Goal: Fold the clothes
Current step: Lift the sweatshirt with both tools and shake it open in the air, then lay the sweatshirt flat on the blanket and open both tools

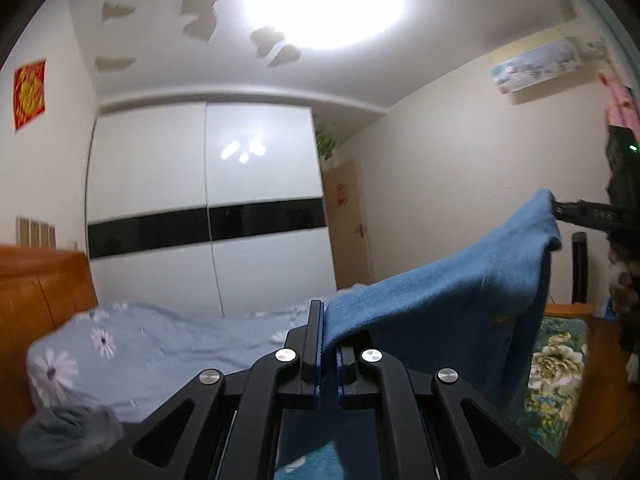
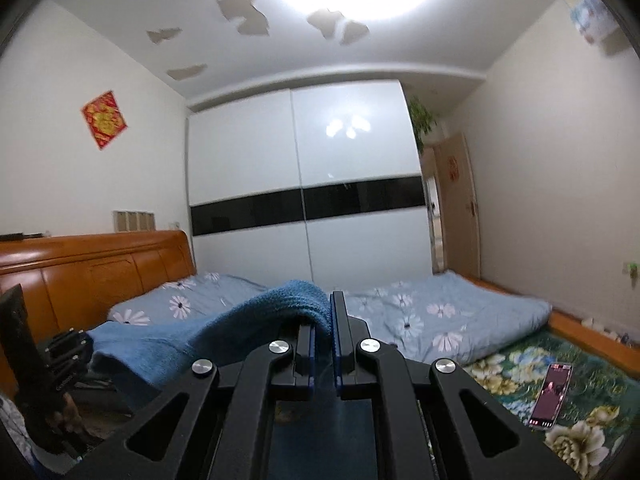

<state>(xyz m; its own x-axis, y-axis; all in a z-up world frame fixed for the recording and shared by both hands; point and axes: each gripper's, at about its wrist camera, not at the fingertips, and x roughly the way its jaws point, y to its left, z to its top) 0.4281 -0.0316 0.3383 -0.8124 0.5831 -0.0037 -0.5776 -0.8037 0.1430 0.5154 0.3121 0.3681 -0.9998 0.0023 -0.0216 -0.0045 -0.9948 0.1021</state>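
Note:
A blue fleece garment (image 1: 448, 300) hangs in the air, stretched between both grippers above the bed. My left gripper (image 1: 328, 320) is shut on one corner of it. Its other corner rises to the right gripper (image 1: 560, 210), seen at the far right of the left wrist view. In the right wrist view my right gripper (image 2: 326, 320) is shut on the blue garment (image 2: 208, 336), which drapes left toward the left gripper (image 2: 68, 344). The lower part of the cloth is hidden behind the gripper bodies.
A bed with a pale blue daisy quilt (image 2: 432, 312) and an orange wooden headboard (image 2: 92, 268) lies below. A green floral blanket (image 2: 592, 392) carries a phone (image 2: 550, 396). A grey cloth (image 1: 68, 436) lies at the lower left. A white wardrobe (image 2: 304, 184) stands behind.

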